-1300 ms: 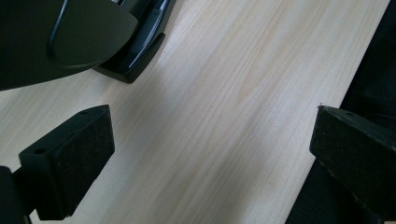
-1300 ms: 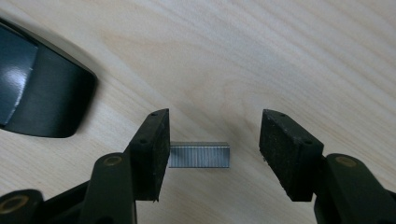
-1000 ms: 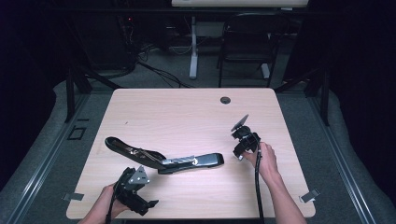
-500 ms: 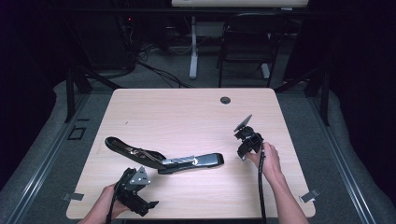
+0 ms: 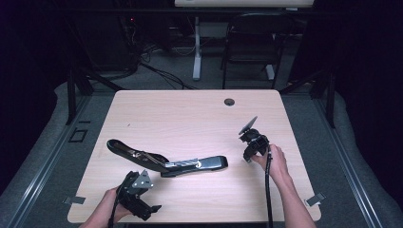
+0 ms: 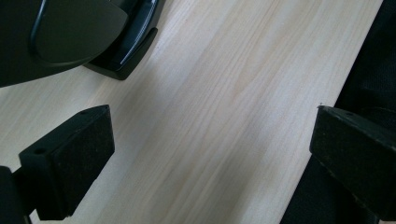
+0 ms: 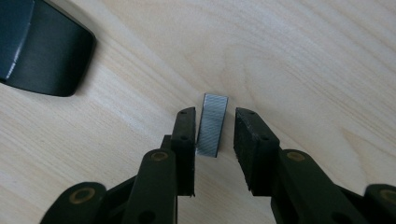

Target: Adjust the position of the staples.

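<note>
From the high view, I am looking at an opened stapler (image 5: 166, 161) lying near the front edge of the tabletop (image 5: 190, 118), toward its left corner. My left gripper (image 5: 135, 192) is hovering at that front edge just below it; my right gripper (image 5: 252, 142) is working near the right edge.

In the left gripper view, I am holding the jaws wide apart over bare wood with nothing between them, the stapler's dark end (image 6: 70, 32) just beyond.

In the right gripper view, my jaws are standing partly apart around a strip of staples (image 7: 212, 123); it is leaning against one jaw, and I cannot tell if both are pressing it. I am judging it could tip flat or snap if I squeeze unevenly. I am seeing no containers except the stapler's own tray, whose contents I cannot make out.
</note>
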### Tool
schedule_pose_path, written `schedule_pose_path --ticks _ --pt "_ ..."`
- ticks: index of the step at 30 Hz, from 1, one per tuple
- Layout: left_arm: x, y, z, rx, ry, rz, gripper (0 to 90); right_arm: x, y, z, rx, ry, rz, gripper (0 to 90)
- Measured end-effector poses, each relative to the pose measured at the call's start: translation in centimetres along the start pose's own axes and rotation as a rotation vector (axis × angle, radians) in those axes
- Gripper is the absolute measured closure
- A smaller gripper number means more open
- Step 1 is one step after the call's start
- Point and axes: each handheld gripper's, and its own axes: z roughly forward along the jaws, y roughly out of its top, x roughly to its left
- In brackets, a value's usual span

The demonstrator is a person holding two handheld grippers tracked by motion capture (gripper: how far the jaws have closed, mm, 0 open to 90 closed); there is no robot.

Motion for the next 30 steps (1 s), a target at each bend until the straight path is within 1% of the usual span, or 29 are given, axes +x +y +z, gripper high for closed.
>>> schedule_pose_path --ticks 1,2,3,4,5,7,8,10,11,12,13,14,15,16,17,18,19,20,21,23,24,25,26,27,29,30 --pt "0.0 0.0 0.0 0.000 0.000 -0.001 0.0 -0.1 0.0 -0.1 -0.012 0.004 0.009 69.6" --pt "0.0 0.0 0.0 0.000 -0.001 -0.001 0.0 -0.6 0.4 -0.8 0.075 -0.013 -0.060 69.9" --pt "0.0 0.0 0.0 0.000 -0.001 -0.001 0.0 0.0 -0.1 0.2 -0.080 0.022 0.064 69.9" --pt "0.0 0.0 0.0 -0.001 -0.002 -0.001 0.0 -0.3 0.2 -0.3 -0.021 0.019 0.024 69.9" --pt "0.0 0.0 0.0 0.000 -0.002 -0.001 0.0 -0.4 0.2 -0.3 -0.025 0.026 0.027 70.5" --pt "0.0 0.0 0.0 0.001 -0.001 0.000 0.0 -0.4 0.5 -0.3 0.005 0.019 0.011 71.4" --pt "0.0 0.0 0.0 0.001 -0.004 0.000 0.0 -0.3 0.6 -0.2 0.009 0.028 0.008 71.7" --pt "0.0 0.0 0.0 0.001 -0.002 -0.001 0.0 -0.2 0.7 0.0 0.012 0.024 0.007 72.3" --pt "0.0 0.0 0.0 0.001 -0.003 -0.001 0.0 0.0 0.7 0.2 -0.015 0.023 0.031 72.6" --pt "0.0 0.0 0.0 0.002 -0.003 0.000 0.0 0.0 0.7 0.3 -0.026 0.023 0.041 73.2" --pt "0.0 0.0 0.1 0.003 -0.004 -0.001 0.0 -0.2 0.9 0.1 0.013 0.014 0.013 73.9" --pt "0.0 0.0 0.1 0.004 -0.004 -0.001 0.0 -0.1 0.9 0.3 -0.005 0.019 0.033 74.9" --pt "0.0 0.0 0.1 0.005 -0.005 0.000 0.0 -0.2 1.0 0.3 0.010 0.015 0.029 75.3" --pt "0.0 0.0 0.1 0.008 -0.005 0.001 0.0 -0.3 1.1 0.2 0.045 0.015 0.006 75.6" --pt "0.0 0.0 0.1 0.007 -0.006 0.000 0.0 -0.4 1.2 0.1 0.062 0.013 -0.003 75.8" --pt "0.0 0.1 0.1 0.007 -0.006 0.001 0.0 -0.4 1.1 0.4 0.043 0.022 0.014 76.0" --pt "0.0 0.1 0.1 0.007 -0.006 0.001 0.0 -0.4 1.2 0.4 0.056 0.024 0.016 76.1" --pt "0.0 0.1 0.1 0.010 -0.012 0.002 0.0 -0.2 1.0 0.9 0.009 0.040 0.060 76.2" --pt "0.0 0.1 0.1 0.012 -0.013 0.002 0.0 -0.3 1.1 0.7 0.040 0.038 0.045 76.7" --pt "0.0 0.1 0.1 0.013 -0.015 0.003 0.0 -0.4 1.4 0.5 0.081 0.034 0.018 76.9" --pt "0.0 0.1 0.2 0.014 -0.020 0.003 0.0 -0.4 1.5 0.5 0.089 0.034 0.014 77.4" --pt "0.0 0.1 0.2 0.015 -0.021 0.003 0.0 -0.2 1.5 0.7 0.067 0.038 0.032 77.4" --pt "0.0 0.1 0.2 0.015 -0.022 0.003 0.0 -0.2 1.6 0.7 0.084 0.039 0.021 77.4" --pt "0.0 0.1 0.2 0.016 -0.023 0.004 0.0 -0.1 1.6 0.8 0.075 0.043 0.031 77.4" --pt "0.0 0.1 0.2 0.016 -0.025 0.004 0.0 -0.1 1.8 0.6 0.118 0.033 -0.002 77.4" --pt "0.0 0.1 0.3 0.018 -0.026 0.004 0.0 -0.1 1.8 0.6 0.127 0.031 -0.008 77.5"
